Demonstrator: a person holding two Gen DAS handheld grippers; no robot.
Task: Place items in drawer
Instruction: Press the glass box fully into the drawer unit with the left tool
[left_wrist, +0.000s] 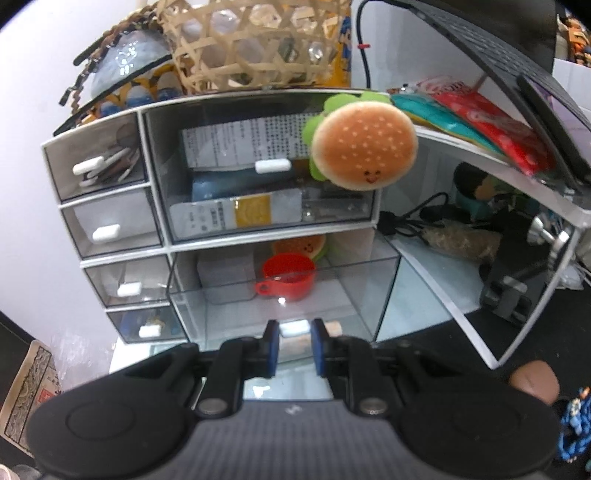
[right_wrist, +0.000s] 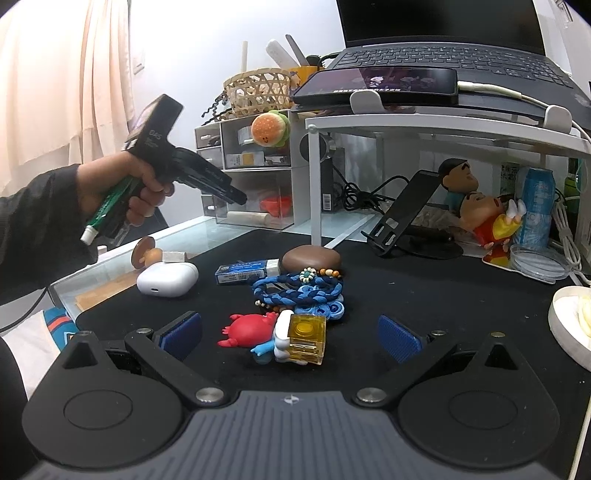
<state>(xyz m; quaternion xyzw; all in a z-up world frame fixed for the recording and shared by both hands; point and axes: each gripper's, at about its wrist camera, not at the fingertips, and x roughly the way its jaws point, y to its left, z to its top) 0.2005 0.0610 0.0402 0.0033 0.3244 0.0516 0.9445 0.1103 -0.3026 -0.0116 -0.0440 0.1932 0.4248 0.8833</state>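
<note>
Drawer (left_wrist: 280, 295), clear plastic, stands pulled out low in the organizer; inside I count one red cup (left_wrist: 290, 282). My left gripper (left_wrist: 294, 345) sits narrow at its white handle (left_wrist: 293, 328), maybe pinching. My right gripper (right_wrist: 290, 332) gapes wide over one yellow glassy cube (right_wrist: 306, 341).

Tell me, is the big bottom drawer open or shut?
Open. The clear drawer sticks out from the organizer, toward the left gripper.

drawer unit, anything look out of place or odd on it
One thing: a burger plush hangs in front of the big upper drawer, covering part of its front. The clear lower drawer is pulled out, with a red cup inside, which fits the task. Nothing looks spilled or broken.
</note>
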